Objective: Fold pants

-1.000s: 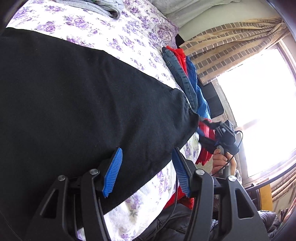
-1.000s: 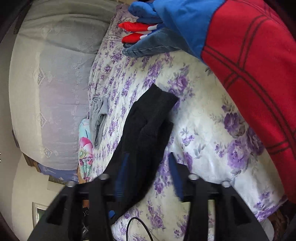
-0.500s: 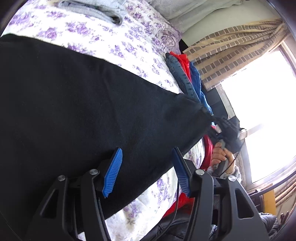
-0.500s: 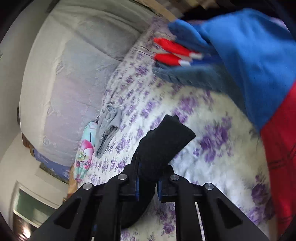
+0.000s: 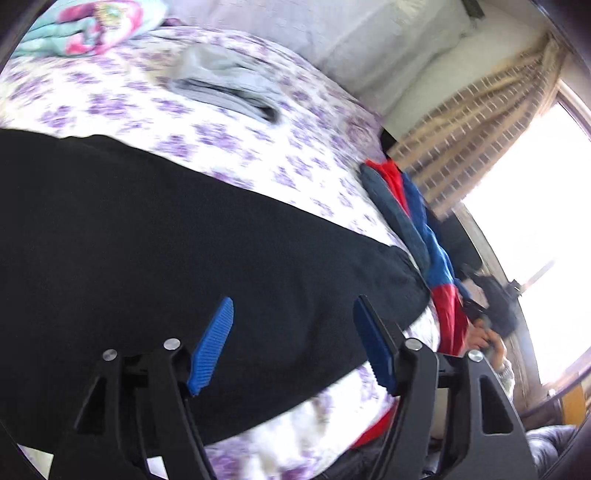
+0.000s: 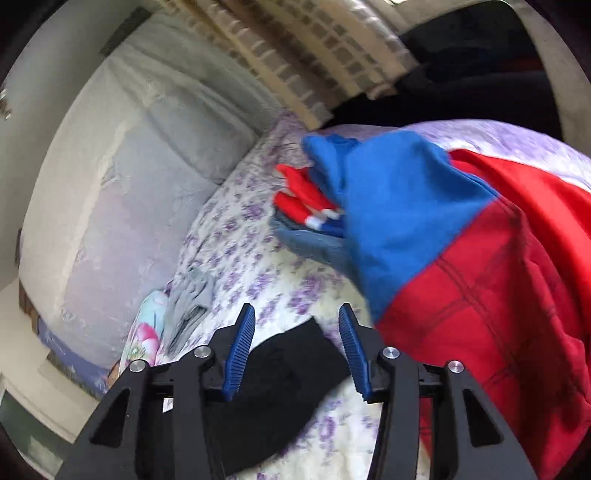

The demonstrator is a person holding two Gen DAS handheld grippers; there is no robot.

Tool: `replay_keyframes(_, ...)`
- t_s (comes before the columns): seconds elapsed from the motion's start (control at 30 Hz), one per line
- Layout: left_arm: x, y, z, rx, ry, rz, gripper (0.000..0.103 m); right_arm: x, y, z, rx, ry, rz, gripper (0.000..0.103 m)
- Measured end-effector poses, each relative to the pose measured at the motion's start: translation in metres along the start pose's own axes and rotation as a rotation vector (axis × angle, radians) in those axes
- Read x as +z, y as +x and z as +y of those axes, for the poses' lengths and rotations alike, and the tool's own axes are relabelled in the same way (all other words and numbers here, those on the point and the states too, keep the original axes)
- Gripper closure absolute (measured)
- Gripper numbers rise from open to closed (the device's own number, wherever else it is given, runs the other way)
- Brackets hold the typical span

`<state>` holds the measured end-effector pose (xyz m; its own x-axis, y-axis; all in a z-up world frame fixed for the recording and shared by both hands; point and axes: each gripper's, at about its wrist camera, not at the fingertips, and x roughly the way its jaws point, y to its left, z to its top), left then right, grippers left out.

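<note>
The black pants (image 5: pixel 155 251) lie flat across the purple-flowered bedsheet (image 5: pixel 236 122). My left gripper (image 5: pixel 291 343) is open and empty, its blue pads hovering over the near part of the pants. In the right wrist view the far end of the pants (image 6: pixel 280 373) lies between and below the blue pads of my right gripper (image 6: pixel 297 349), which is open and holds nothing. The right gripper also shows in the left wrist view (image 5: pixel 491 302), past the end of the pants, held by a hand.
A red and blue garment (image 6: pixel 461 258) with jeans (image 6: pixel 314 243) under it is piled at the bed's end. Folded grey clothes (image 5: pixel 225 88) and a colourful blanket (image 5: pixel 85 22) lie further up the bed. A curtain (image 5: pixel 469 140) and bright window stand at the right.
My right gripper was shut on the end of the pants half a second ago and has opened, letting it drop on the sheet. The left wrist view has tilted up.
</note>
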<state>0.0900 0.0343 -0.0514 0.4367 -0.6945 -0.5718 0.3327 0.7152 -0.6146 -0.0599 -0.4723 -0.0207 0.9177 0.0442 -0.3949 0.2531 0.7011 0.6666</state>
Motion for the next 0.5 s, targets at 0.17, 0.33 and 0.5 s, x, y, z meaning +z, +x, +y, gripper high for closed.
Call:
replay_keyframes(0.17,-0.008,0.012,0.027,0.131,-0.048,0.033,0.043,-0.067,0.073,0.102,0.204,-0.302,0.308,0.069)
replay_keyframes(0.33,-0.01,-0.002,0.043,0.093,-0.081,-0.007,0.053,-0.145,0.166,0.12,0.115,-0.381,0.629,0.074)
replay_keyframes(0.5,0.002,-0.056,0.056,0.245,-0.052,-0.142,0.046,-0.131,0.153,0.153,0.161,-0.408,0.57,0.069)
